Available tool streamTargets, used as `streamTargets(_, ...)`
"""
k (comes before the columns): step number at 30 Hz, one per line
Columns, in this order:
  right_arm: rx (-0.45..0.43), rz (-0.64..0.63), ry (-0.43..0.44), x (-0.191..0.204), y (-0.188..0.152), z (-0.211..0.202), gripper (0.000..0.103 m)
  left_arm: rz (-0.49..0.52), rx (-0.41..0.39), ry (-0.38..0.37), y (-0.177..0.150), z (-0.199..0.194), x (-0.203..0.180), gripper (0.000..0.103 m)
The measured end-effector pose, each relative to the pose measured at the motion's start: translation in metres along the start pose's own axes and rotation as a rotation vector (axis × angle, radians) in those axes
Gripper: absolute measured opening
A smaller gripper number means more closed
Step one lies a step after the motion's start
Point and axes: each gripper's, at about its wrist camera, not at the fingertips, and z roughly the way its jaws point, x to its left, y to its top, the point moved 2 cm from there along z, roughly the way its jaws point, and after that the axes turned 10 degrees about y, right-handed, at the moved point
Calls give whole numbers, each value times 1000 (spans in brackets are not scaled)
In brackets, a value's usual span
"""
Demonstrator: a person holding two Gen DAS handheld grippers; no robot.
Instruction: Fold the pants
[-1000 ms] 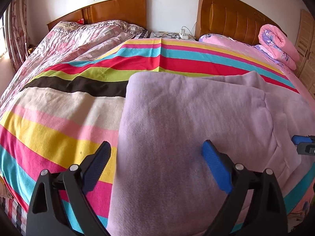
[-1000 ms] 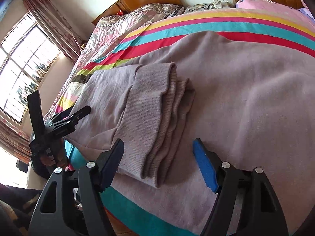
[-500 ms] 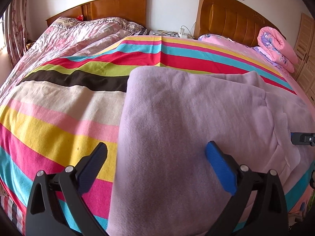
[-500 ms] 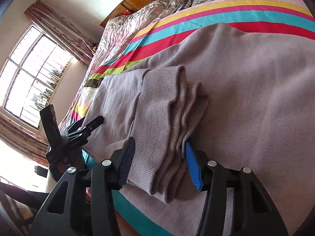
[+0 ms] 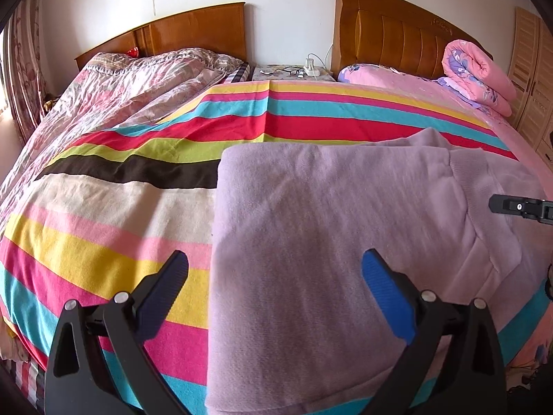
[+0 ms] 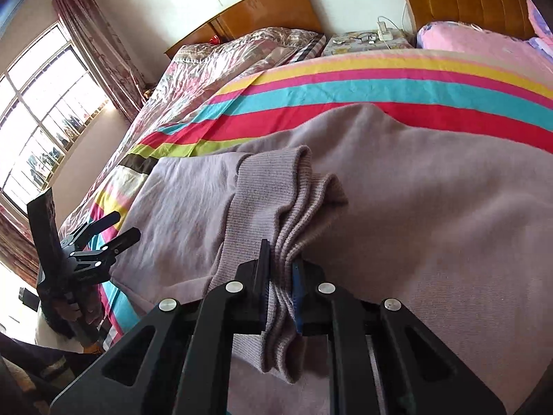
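- The lilac pants [image 5: 311, 228] lie folded across a striped blanket [image 5: 114, 214] on the bed.
- The right gripper [image 6: 280, 276] pinches their stacked ribbed cuffs [image 6: 276, 186].
- The left gripper [image 5: 274, 283] hovers above the fabric, jaws spread wide.

Striped blanket [image 5: 138, 214] spread across the bed, floral quilt [image 5: 131, 86] bunched along its left side, two wooden headboards [image 5: 193, 31] behind it, small nightstand [image 5: 290, 72] with glasses and a charger between them, rolled pink quilt [image 5: 477, 72] at its far right corner, curtained window [image 6: 41, 114] left of it.
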Motion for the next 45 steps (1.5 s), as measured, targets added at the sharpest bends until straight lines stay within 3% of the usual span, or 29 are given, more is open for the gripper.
streamTargets(3,2,50,19,-13,-7,6,14,50,21,33,-3,7,-6,100)
streamTargets(5,2,37,-24,-10,-5,0,31,57,19,61,-1,4,-3,100)
streamTargets(6,-10,5,-75,-7,-2,-6,45,46,0,62,4,-3,1,100)
streamTargets(7,-30,-32,-102,-3,1,-13,50,31,-25,49,10,-12,5,100)
streamTargets(11,-80,-180,-112,20,23,-25,50,44,-119,4,52,-36,0,101)
streamTargets(15,-34,-304,-120,44,37,7,50,169,-122,2,82,-10,-39,101)
streamTargets(18,7,-372,-132,58,37,29,50,237,-56,28,86,26,-62,101)
streamTargets(20,39,-414,-213,53,33,43,50,268,-8,57,78,49,-68,101)
streamTargets(21,56,-415,-246,47,29,48,51,270,17,61,72,59,-69,102)
streamTargets(25,41,-381,-187,33,25,42,52,212,15,7,61,70,-59,102)
streamTargets(31,6,-390,-185,51,23,24,52,208,12,13,60,72,-58,102)
streamTargets(33,39,-403,-165,58,14,26,54,206,12,12,61,73,-58,102)
streamTargets(36,109,-425,-215,51,-4,40,55,205,12,11,61,73,-58,102)
streamTargets(41,58,-393,-218,51,-1,27,55,201,12,6,61,74,-57,102)
streamTargets(45,96,-412,-207,56,-16,22,57,196,14,3,62,74,-56,102)
